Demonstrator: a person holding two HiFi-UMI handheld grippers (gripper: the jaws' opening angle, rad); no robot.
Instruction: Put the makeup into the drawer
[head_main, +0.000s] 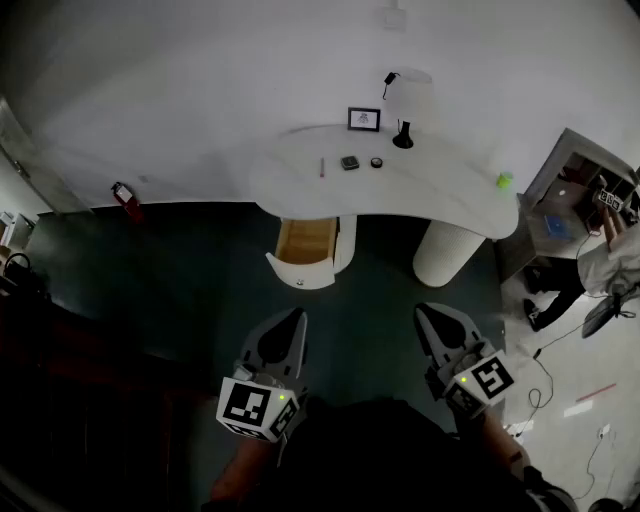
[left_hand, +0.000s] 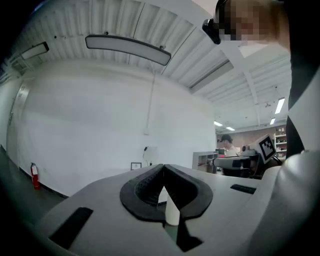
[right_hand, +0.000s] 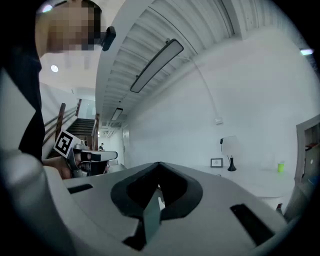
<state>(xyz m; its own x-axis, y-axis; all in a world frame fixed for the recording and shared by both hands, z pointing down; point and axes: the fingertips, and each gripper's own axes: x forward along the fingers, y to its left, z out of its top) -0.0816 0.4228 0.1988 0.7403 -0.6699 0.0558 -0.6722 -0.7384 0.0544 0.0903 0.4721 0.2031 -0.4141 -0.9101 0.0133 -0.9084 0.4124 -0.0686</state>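
Note:
A white curved desk (head_main: 440, 190) stands well ahead of me, its wooden drawer (head_main: 305, 243) pulled open at the front. On the desktop lie the makeup pieces: a thin pink stick (head_main: 322, 167), a dark square compact (head_main: 349, 162) and a small round dark case (head_main: 376, 161). My left gripper (head_main: 298, 316) and right gripper (head_main: 424, 312) are held level, far short of the desk, side by side. Both are shut with nothing between the jaws, as the left gripper view (left_hand: 162, 167) and the right gripper view (right_hand: 159, 165) also show.
A picture frame (head_main: 364, 119), a black lamp (head_main: 403, 135) and a green object (head_main: 505, 180) also stand on the desk. A red fire extinguisher (head_main: 124, 197) sits by the wall at left. A cabinet (head_main: 575, 195), a person (head_main: 610, 255) and floor cables (head_main: 545, 370) are at right.

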